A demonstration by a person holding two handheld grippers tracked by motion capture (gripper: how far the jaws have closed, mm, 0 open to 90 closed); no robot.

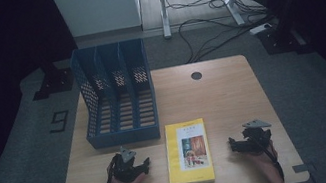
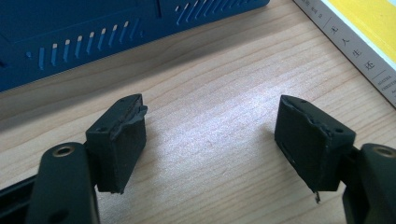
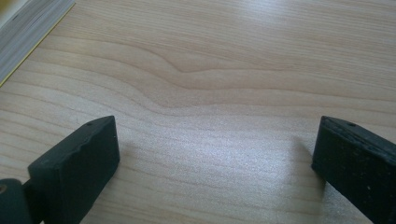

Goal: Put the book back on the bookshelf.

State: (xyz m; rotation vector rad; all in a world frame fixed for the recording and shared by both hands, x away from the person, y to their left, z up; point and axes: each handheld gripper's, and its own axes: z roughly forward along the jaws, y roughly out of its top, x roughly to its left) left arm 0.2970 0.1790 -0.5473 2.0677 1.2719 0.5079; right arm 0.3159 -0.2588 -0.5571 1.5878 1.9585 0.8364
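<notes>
On the wooden surface [image 1: 223,96], the blue file rack [image 1: 119,96] stands at the back left, its three slots facing up. Just in front of it the left hand-held gripper [image 1: 132,170] rests near the surface's front edge, held by a hand coming in from below; the left gripper view shows its jaws set apart over bare wood, with nothing between them. To its right, the yellow book [image 1: 189,152] lies flat, cover up, close to the rack's front right corner and between the two grippers, touched by neither. Farther right, the right hand-held gripper [image 1: 247,143] sits near the front edge; its jaws stand wide apart over bare wood, the book's page edge [image 3: 28,32] off to one side.
</notes>
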